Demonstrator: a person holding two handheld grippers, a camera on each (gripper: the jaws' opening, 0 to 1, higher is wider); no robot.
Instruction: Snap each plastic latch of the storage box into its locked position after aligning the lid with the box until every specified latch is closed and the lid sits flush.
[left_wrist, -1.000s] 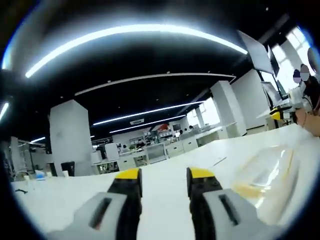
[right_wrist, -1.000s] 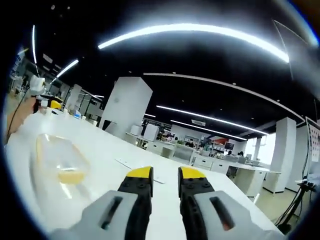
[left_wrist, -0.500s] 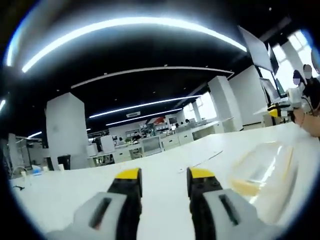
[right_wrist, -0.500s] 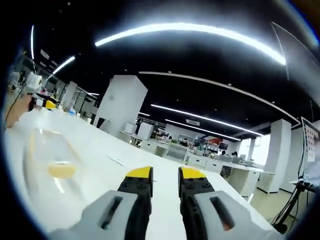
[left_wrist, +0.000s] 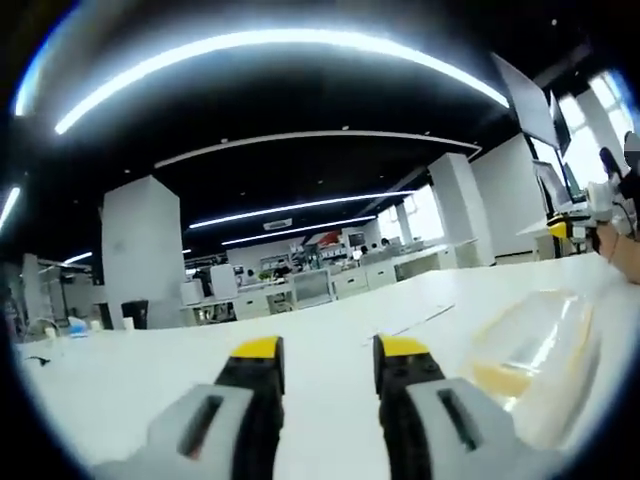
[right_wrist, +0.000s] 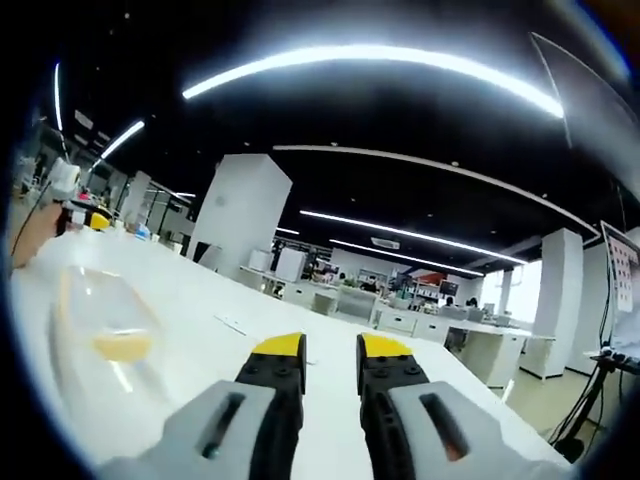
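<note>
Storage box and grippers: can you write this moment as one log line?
left hand-held gripper: open, empty | right hand-held gripper: open, empty | storage box: clear, on white table, untouched | latches: cannot tell

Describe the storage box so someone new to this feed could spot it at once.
Start from the long white table. The storage box lies on it, right of the left claw and left of the right claw. It is clear plastic with a yellowish patch, the nearest thing on the table to either claw.

My left gripper view low over the white tabletop (left_wrist: 330, 345), facing level across the room, clear storage box (left_wrist: 535, 345) close at 3 o'clock, my right gripper view equally low, same box (right_wrist: 105, 335) at 9 o'clock, both sharing it.
</note>
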